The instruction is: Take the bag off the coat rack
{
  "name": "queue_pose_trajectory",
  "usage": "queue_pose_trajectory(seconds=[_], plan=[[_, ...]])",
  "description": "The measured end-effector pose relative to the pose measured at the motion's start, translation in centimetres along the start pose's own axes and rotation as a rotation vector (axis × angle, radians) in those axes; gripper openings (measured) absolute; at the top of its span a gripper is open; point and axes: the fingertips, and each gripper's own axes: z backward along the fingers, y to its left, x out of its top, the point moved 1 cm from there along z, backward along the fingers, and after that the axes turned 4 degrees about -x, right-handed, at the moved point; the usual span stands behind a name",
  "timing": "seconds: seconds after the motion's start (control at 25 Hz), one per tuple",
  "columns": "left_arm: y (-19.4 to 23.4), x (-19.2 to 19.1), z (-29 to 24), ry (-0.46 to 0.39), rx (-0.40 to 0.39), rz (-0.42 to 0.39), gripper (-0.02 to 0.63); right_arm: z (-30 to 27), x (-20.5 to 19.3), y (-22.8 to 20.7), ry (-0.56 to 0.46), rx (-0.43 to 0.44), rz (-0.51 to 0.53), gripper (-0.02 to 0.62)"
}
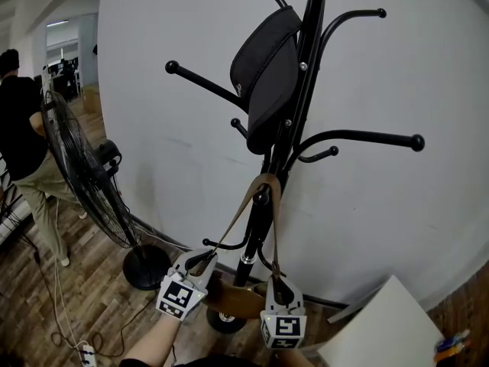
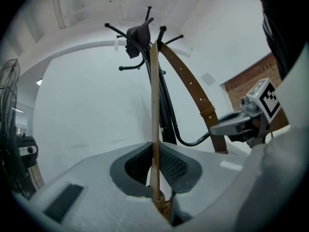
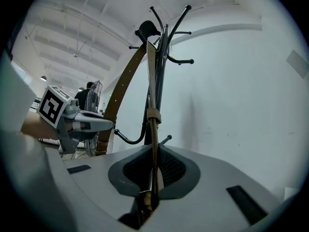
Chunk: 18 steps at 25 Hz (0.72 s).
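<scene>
A black coat rack (image 1: 299, 98) stands against a white curved wall. A brown bag (image 1: 234, 301) hangs low beside its pole, and its brown strap (image 1: 236, 217) loops over a hook (image 1: 263, 183) on the pole. My left gripper (image 1: 205, 260) is shut on the strap's left run, which stands edge-on (image 2: 154, 129) between the pads in the left gripper view. My right gripper (image 1: 281, 284) is shut on the right run, seen as the strap with its keeper loop (image 3: 153, 117) in the right gripper view. A black padded item (image 1: 267, 71) hangs higher up the rack.
A black standing fan (image 1: 76, 167) is on the wooden floor to the left, with a person (image 1: 19, 128) behind it. Cables and a power strip (image 1: 88, 352) lie at the bottom left. A white board (image 1: 382, 327) is at the bottom right.
</scene>
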Motion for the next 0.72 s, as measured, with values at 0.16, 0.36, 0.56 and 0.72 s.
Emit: queue_pose_trajectory(seconds=[0.16, 0.36, 0.56, 0.72], plan=[[0.0, 0.0, 0.2, 0.004, -0.001, 0.014, 0.012, 0.1, 0.0, 0.1, 0.004, 0.014, -0.013, 0.025], [0.1, 0.0, 0.6, 0.02, -0.009, 0.058, 0.011, 0.2, -0.1, 0.1, 0.017, 0.027, -0.042, 0.025], [0.2, 0.0, 1.0, 0.045, -0.02, 0.091, 0.011, 0.3, 0.0, -0.1, 0.028, 0.036, -0.066, 0.025], [0.3, 0.0, 1.5, 0.055, -0.023, 0.115, 0.011, 0.6, 0.1, 0.0, 0.033, 0.037, -0.08, 0.025]])
